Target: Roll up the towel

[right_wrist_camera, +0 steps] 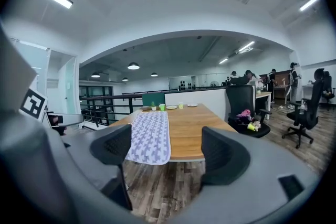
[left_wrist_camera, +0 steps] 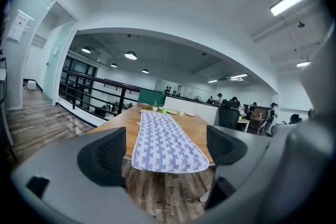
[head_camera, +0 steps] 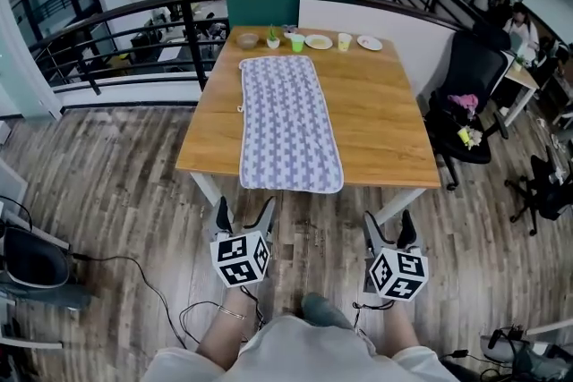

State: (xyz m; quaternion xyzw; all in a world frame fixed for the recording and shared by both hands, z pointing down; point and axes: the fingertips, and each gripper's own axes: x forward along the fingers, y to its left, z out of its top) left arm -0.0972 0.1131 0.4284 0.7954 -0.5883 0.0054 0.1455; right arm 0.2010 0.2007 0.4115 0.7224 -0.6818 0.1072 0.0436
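Note:
A white towel with a purple pattern (head_camera: 286, 123) lies flat and lengthwise on the left half of a wooden table (head_camera: 385, 121); its near end hangs slightly over the front edge. The towel (left_wrist_camera: 165, 139) fills the middle of the left gripper view, and in the right gripper view the towel (right_wrist_camera: 151, 136) lies left of centre. My left gripper (head_camera: 243, 216) is open, held over the floor short of the table, below the towel's near end. To its right, my right gripper (head_camera: 389, 230) is open too, also short of the table. Neither touches anything.
Small dishes and cups, among them a green cup (head_camera: 297, 42) and a plate (head_camera: 318, 41), line the table's far edge. A black office chair (head_camera: 470, 103) stands right of the table. A railing (head_camera: 116, 31) runs behind it. Cables (head_camera: 161, 300) lie on the wooden floor.

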